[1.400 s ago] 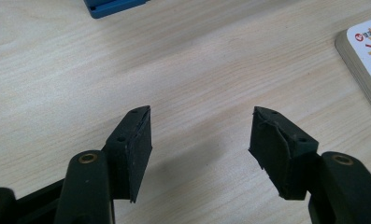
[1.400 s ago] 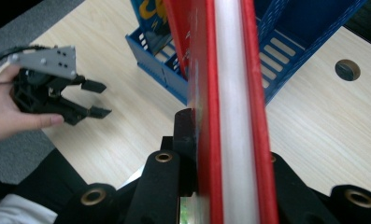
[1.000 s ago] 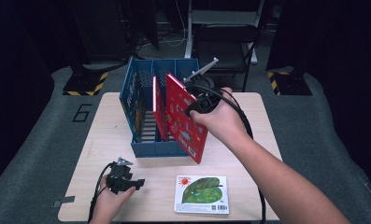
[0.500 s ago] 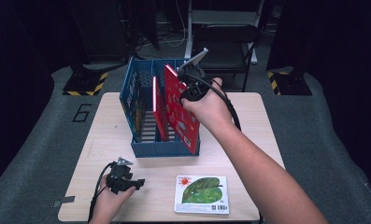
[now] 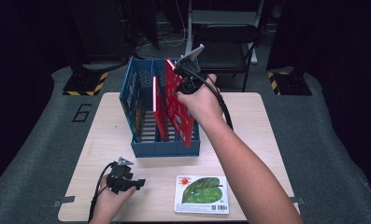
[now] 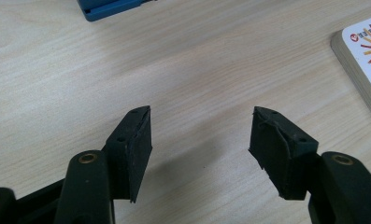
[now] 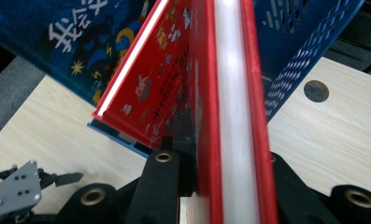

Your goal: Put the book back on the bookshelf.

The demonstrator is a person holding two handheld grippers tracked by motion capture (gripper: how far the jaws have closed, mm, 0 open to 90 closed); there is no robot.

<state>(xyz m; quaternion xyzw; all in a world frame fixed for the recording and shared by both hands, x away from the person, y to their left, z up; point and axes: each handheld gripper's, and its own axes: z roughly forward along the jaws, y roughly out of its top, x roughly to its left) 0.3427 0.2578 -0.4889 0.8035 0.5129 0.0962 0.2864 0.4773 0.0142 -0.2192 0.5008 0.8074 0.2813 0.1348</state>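
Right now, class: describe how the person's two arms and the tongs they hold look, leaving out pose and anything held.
Both forearms are bare, no sleeves showing. Each tongs is black: the left tongs has two flat rubbery jaws with small screw holes and brass-coloured pivot rivets, and a grey three-cornered plate on top. The right tongs carries the same grey plate, and a thick black cable trails along the arm.

table top (image 5: 248,140): pale wood-grain laminate, smooth, matt | slotted blue crate (image 5: 164,148): hard plastic, slight sheen | red board book (image 5: 181,112): glossy cover, thick white card edge | leaf-picture board book (image 5: 202,193): shiny cardboard | left gripper (image 6: 199,140) jaw pads: matt black rubbery stuff, a bit chipped, brass-looking screws
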